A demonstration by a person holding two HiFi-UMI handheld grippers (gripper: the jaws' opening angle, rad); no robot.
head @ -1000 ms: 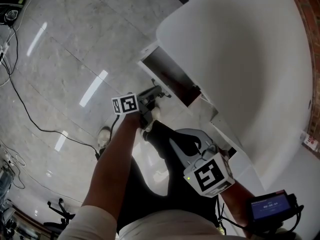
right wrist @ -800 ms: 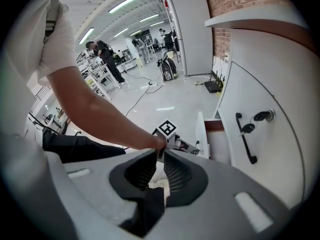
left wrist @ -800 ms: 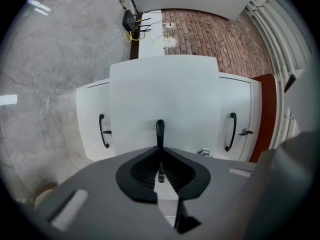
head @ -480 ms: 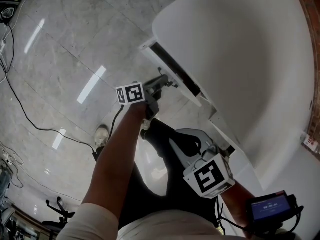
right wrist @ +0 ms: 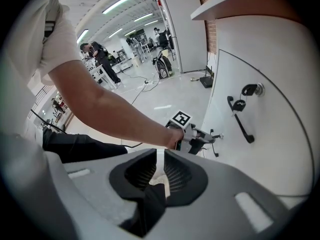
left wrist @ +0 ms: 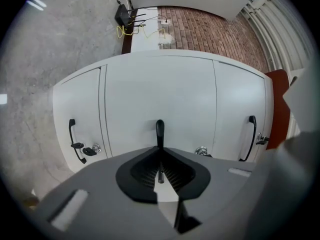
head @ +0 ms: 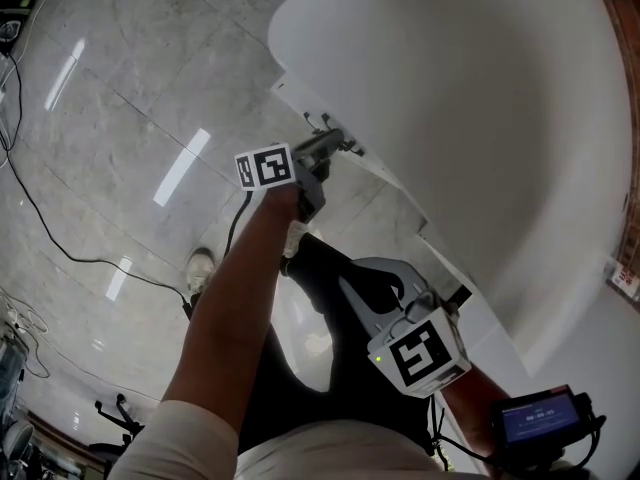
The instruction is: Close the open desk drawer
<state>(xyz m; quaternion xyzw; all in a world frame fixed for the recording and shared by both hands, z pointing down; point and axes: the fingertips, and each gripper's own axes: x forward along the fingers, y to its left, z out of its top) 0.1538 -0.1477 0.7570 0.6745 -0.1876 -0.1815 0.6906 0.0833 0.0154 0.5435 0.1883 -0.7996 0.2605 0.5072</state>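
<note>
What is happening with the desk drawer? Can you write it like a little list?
desk: white, with a curved top
drawer: the middle front, looks flush with the fronts beside it
handle: black, runs in between the left gripper's jaws
left gripper: shut on the handle
right gripper: jaws slightly apart, nothing between them

The desk (head: 480,118) is looking smooth, white and matt. The floor (head: 120,98) is shining like polished stone. The handle (left wrist: 159,131) is looking black and a bit shiny. The wall (left wrist: 210,29) is showing rough red brick. The left claw (left wrist: 160,165) is looking like dull grey plastic.
</note>
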